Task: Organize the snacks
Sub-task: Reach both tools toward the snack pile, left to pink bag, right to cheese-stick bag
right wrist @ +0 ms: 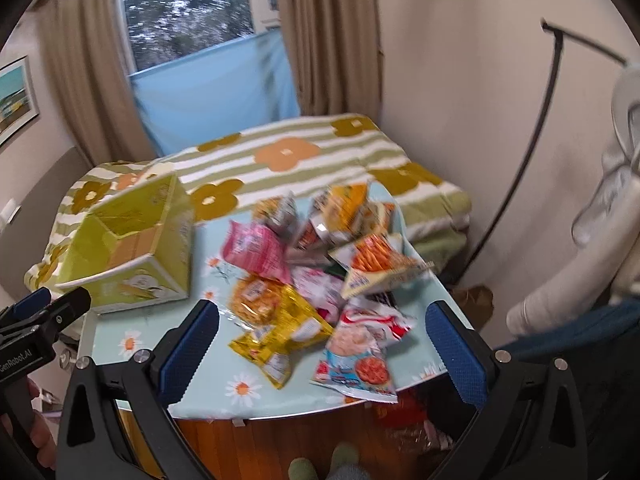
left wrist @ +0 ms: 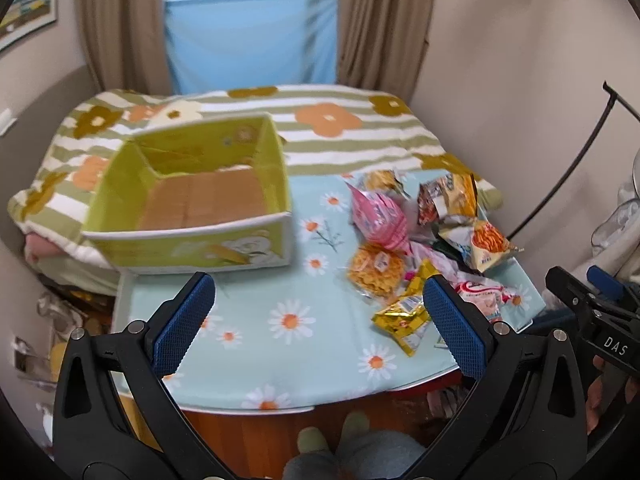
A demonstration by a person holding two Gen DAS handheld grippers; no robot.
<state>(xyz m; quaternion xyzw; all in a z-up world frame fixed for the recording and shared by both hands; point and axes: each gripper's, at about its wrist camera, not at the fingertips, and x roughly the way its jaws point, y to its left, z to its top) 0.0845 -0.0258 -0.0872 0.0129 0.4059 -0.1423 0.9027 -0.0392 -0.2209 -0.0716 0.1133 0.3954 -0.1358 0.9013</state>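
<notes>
Daisy-printed cloth covers the small table (left wrist: 248,344) pushed up against a striped, flowered bed, and on it a yellow-green box (left wrist: 192,208) sits empty ahead and to the left of the left gripper (left wrist: 320,320), whose blue pads stand wide apart over bare cloth. Ahead of the right gripper (right wrist: 324,344), equally spread and holding nothing, lies the heap of snack packets (right wrist: 316,280), the yellow packet (right wrist: 280,336) nearest between its fingers. Judging by this, the box waits open-topped to receive packets, none loaded yet.
</notes>
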